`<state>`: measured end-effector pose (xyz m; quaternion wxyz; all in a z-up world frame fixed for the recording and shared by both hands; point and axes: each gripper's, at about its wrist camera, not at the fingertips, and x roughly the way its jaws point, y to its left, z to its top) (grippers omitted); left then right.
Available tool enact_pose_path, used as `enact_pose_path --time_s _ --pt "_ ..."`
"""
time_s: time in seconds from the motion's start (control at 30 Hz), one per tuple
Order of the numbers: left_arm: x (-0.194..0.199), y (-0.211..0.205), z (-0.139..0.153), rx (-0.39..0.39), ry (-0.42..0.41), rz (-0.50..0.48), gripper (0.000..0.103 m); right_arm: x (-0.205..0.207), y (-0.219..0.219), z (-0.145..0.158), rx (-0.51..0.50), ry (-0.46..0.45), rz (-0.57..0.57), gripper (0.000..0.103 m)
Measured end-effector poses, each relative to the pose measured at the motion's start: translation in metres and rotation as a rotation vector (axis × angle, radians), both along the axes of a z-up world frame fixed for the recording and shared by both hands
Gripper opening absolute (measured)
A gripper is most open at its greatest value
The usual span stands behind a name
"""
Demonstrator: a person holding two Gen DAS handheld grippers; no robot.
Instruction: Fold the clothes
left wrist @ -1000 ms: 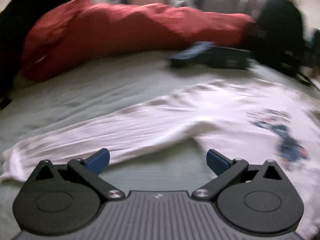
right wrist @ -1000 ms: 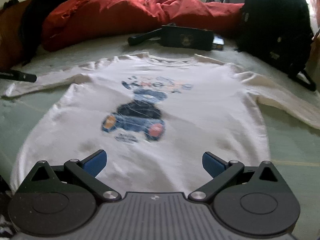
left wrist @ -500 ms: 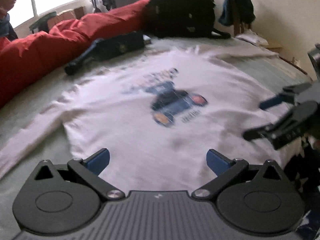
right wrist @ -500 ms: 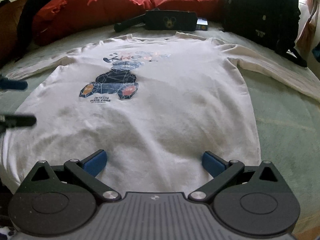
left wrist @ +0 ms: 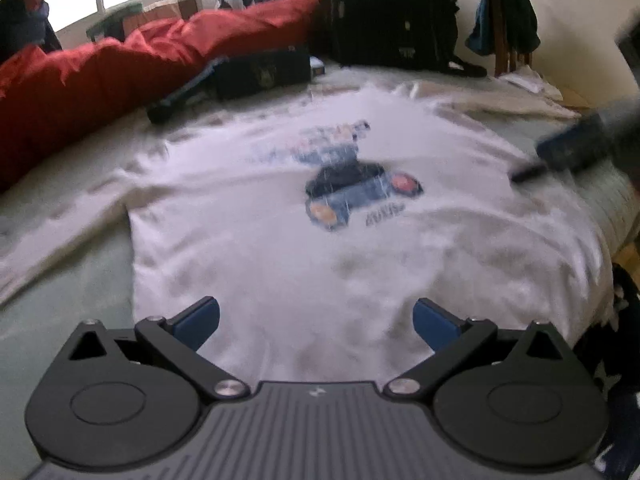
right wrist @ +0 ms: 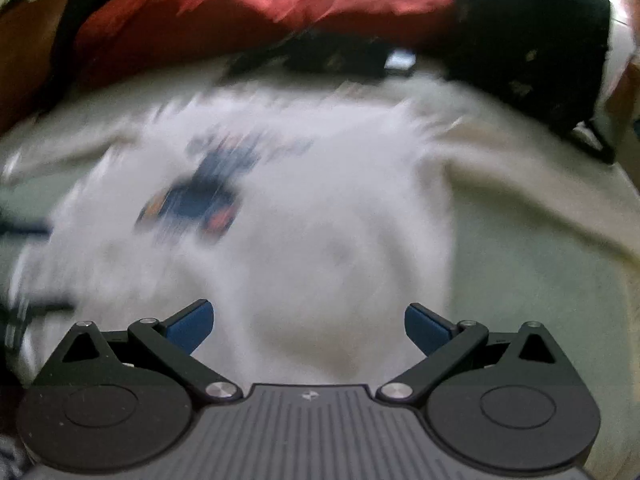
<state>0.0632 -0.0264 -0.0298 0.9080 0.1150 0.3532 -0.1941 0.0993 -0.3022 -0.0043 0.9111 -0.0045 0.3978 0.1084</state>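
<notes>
A white long-sleeved shirt with a blue printed figure lies flat, front up, on the pale green bed. Both sleeves spread out to the sides. My left gripper hovers open over the shirt's hem, nothing between its blue pads. My right gripper is also open over the hem nearer the shirt's right side; that view is blurred by motion. The right gripper's fingers show blurred at the right edge of the left wrist view, above the shirt's right side.
A red duvet runs along the far side of the bed. A black backpack stands at the far right, with a dark flat case and strap in front of it. A chair with clothes stands by the wall. A person is at far left.
My left gripper has swung from the left sleeve round to the shirt's hem and centred on it. My right gripper has moved quickly, blurring its view. Both stay open.
</notes>
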Motion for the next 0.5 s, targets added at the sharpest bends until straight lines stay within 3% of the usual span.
enact_pose_path --time_s 0.13,0.23,0.37,0.5 --pt "0.009 0.002 -0.005 -0.015 0.019 0.011 0.102 0.073 -0.028 0.032 0.075 -0.037 -0.045 0.103" --pt "0.015 0.004 -0.009 -0.027 0.034 0.020 0.102 0.138 -0.045 0.041 0.118 -0.009 -0.069 0.103" --pt "0.024 0.006 -0.014 -0.042 0.053 0.031 0.102 0.211 -0.058 0.024 0.179 0.080 -0.112 0.103" --pt "0.032 0.008 -0.019 -0.058 0.073 0.042 0.102 0.259 -0.074 -0.017 0.236 0.198 -0.172 0.103"
